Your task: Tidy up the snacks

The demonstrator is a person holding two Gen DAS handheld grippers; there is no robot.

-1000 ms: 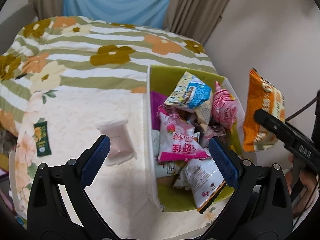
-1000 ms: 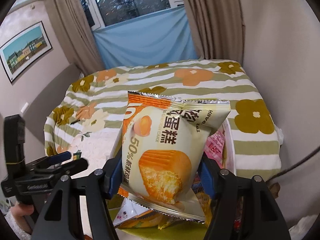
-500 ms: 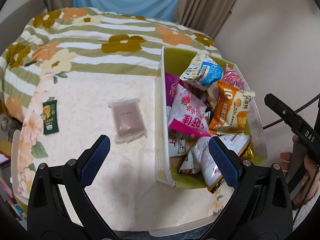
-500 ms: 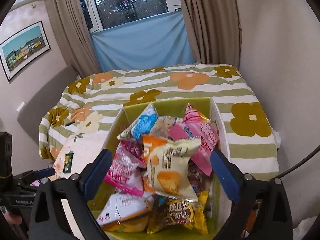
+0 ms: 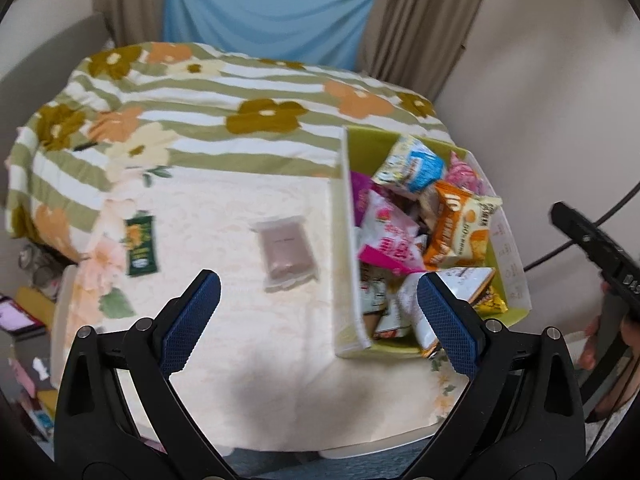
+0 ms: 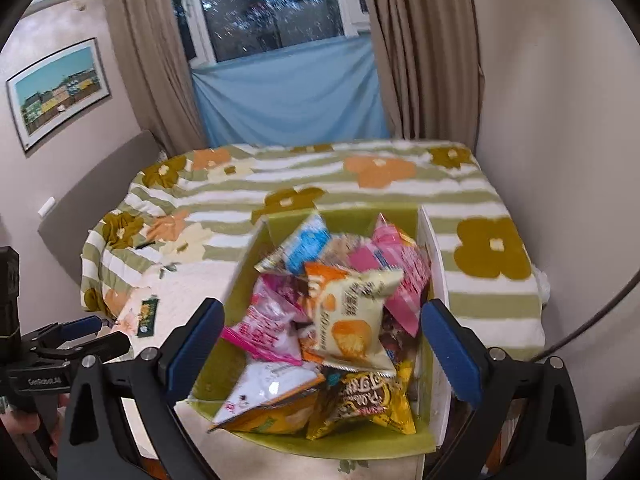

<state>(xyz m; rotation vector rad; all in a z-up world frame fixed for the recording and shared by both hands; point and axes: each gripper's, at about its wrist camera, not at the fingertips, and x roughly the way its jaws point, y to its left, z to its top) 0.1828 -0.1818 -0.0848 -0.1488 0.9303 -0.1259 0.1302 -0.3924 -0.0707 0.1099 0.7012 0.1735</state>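
Left wrist view is showing the left gripper hovering with jaws spread wide and holding nothing above the counter, where a brown snack packet and a green sachet are lying apart. Right gripper, jaws also spread and gripping nothing, is hanging over the green box, where the orange cake packet is resting atop the heaped snacks.

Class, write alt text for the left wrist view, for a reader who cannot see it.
The open, empty left gripper hovers above a cream tablecloth where a pale brown snack packet and a small green packet lie loose. To the right, a green box is filled with colourful snack bags, an orange cake packet on top.
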